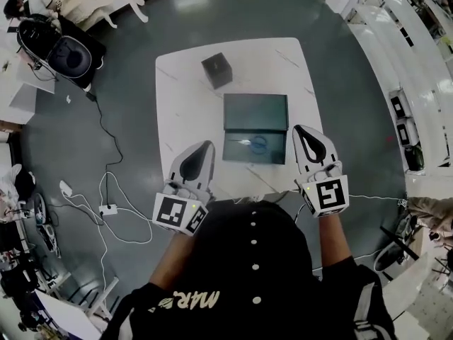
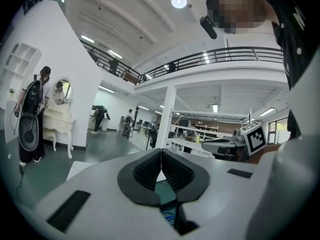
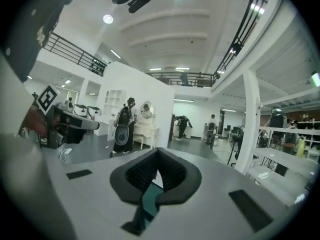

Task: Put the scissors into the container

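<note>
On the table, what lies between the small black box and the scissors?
In the head view, a strip of bare white table, then the far dark green half of the container. The scissors lie in its near half.

a white table (image 1: 184, 83) stands on a glossy dark grey floor (image 1: 134, 69), with white cables (image 1: 106, 208) trailing beside it. around it is a bright two-storey hall: white pillar (image 2: 167, 114), balcony railing (image 2: 240, 54), round ceiling light (image 2: 179, 2), white dressing table (image 2: 56, 126) with oval mirror (image 2: 63, 91), and white shelving (image 1: 386, 41) along one side.
</note>
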### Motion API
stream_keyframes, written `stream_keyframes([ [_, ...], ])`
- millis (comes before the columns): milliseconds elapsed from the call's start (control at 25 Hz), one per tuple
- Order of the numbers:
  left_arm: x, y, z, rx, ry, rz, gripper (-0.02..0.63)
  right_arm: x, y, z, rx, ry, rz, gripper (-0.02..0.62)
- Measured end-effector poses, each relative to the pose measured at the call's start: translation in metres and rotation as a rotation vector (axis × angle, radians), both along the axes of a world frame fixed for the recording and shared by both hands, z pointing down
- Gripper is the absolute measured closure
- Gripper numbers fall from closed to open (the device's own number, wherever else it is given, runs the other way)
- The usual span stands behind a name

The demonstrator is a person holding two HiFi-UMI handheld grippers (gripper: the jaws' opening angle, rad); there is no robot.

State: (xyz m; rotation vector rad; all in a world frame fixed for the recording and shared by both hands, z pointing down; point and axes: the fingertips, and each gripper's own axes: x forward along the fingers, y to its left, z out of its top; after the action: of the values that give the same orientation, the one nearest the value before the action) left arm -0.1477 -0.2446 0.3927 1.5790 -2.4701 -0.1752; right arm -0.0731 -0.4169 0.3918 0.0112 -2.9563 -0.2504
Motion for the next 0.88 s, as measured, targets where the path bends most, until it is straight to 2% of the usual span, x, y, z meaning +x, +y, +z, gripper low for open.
stream_keyframes([
  [160, -0.003, 0.0, -0.014, 0.016, -0.035, 0.009, 0.58, 0.016, -0.013, -0.008, -0.016, -0.022, 0.095, 0.582],
  [440, -0.006, 0.001, -0.023, 0.023, -0.071, 0.028, 0.58, 0.054, -0.038, -0.039, -0.029, -0.164, 0.283, 0.581],
  [680, -0.01, 0.011, -0.024, 0.001, -0.103, 0.005, 0.58, 0.077, -0.051, -0.04, -0.069, -0.177, 0.363, 0.583],
  [880, -0.012, 0.014, -0.025, -0.008, -0.113, -0.013, 0.58, 0.076, -0.053, -0.039, -0.056, -0.162, 0.377, 0.581],
])
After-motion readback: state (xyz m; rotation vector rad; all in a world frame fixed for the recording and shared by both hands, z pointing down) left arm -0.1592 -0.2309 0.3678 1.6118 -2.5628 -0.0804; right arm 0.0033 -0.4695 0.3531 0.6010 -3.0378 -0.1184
